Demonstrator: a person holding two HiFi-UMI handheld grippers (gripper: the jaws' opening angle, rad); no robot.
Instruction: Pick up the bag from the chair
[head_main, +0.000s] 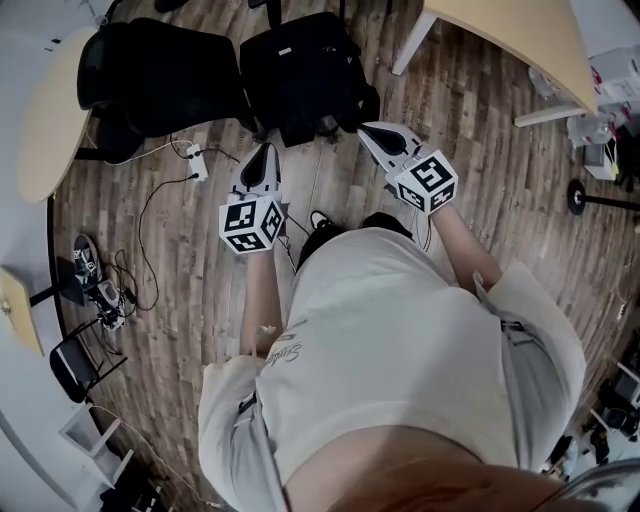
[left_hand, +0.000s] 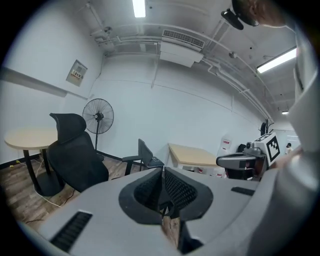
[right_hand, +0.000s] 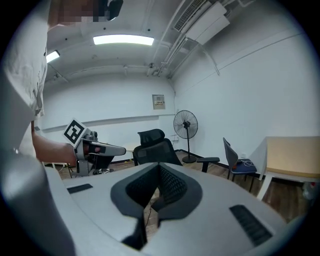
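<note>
A black bag (head_main: 300, 65) with a top handle sits at the far middle of the head view, on a dark seat that it mostly hides. My left gripper (head_main: 266, 150) is held just short of the bag's near left corner, its jaws closed to a point with nothing in them. My right gripper (head_main: 366, 130) hovers by the bag's near right corner, also shut and empty. In the left gripper view the left gripper (left_hand: 162, 172) points level into the room, and so does the right gripper (right_hand: 159, 167) in its own view. Neither gripper view shows the bag.
A black office chair (head_main: 160, 75) stands left of the bag beside a round wooden table (head_main: 45, 120). A power strip (head_main: 197, 162) and cables lie on the wood floor. A rectangular table (head_main: 520, 40) is at the upper right. A small chair (right_hand: 240, 162) and fan (right_hand: 185, 125) stand by the wall.
</note>
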